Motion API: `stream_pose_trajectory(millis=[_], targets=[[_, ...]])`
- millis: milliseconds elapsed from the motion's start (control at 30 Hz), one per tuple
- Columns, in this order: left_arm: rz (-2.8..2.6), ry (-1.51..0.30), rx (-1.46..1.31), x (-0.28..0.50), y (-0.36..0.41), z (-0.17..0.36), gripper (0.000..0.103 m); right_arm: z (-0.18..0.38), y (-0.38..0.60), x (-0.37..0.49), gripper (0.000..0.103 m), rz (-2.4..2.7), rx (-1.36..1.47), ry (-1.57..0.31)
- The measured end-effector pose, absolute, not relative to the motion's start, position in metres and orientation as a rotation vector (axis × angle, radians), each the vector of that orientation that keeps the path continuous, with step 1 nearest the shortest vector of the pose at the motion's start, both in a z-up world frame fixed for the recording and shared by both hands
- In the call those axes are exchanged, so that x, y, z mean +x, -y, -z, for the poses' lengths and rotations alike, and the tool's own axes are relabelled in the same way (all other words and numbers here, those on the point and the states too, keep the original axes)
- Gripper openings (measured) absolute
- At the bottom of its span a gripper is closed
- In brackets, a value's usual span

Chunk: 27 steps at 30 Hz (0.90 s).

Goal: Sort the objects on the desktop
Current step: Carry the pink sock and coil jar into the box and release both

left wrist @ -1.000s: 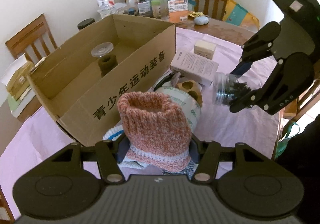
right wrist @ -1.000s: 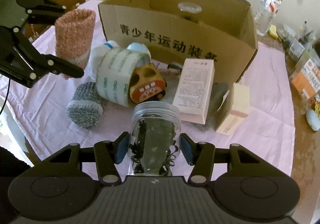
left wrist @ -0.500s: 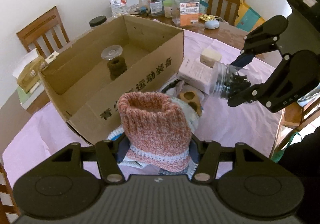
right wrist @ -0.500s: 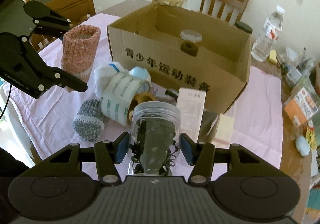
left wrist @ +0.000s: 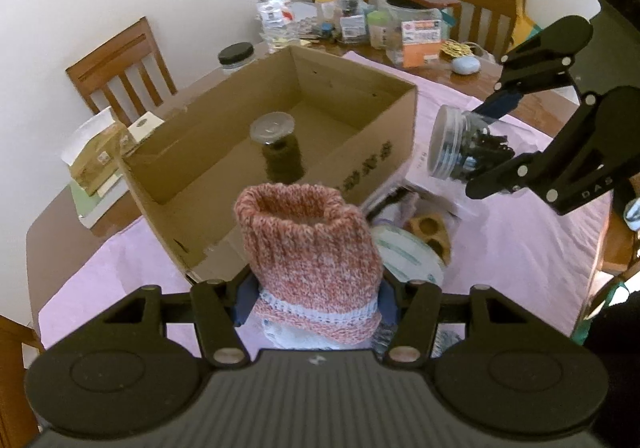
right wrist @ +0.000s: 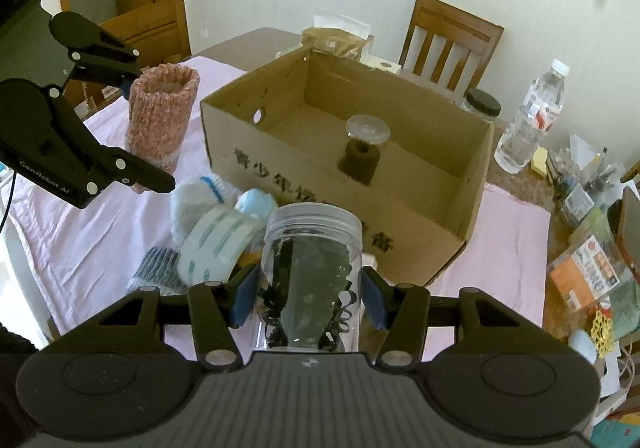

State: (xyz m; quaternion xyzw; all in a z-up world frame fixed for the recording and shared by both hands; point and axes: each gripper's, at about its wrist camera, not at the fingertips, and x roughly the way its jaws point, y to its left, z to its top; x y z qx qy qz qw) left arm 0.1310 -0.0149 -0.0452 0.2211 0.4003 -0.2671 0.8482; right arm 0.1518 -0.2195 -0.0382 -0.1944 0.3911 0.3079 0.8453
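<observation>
cardboard box sits mid counter, open top, w/ a small lidded jar upright inside. tape roll & rolled socks lie on the cloth just in front of the box. water bottle & clutter stand beyond the box's far right; chairs behind.

Knitted woollen sleeve, clear glossy plastic jar, matt brown cardboard box.
</observation>
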Motion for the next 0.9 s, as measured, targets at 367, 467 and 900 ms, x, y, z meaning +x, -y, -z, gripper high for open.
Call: stream_pose_trajectory(millis=[367, 467, 900], targets=[[0.509, -0.827, 0.451, 0.169, 0.014, 0.035, 0.059, 0.023, 0.218, 0.192, 0.06, -0.622, -0.386, -0.777], [0.496, -0.833, 0.441, 0.182, 0.014, 0.036, 0.059, 0.019, 0.219, 0.204, 0.06, -0.611, -0.378, -0.769], [0.46, -0.846, 0.446, 0.224, 0.019, 0.037, 0.059, 0.017, 0.216, 0.258, 0.06, -0.559, -0.359, -0.769]])
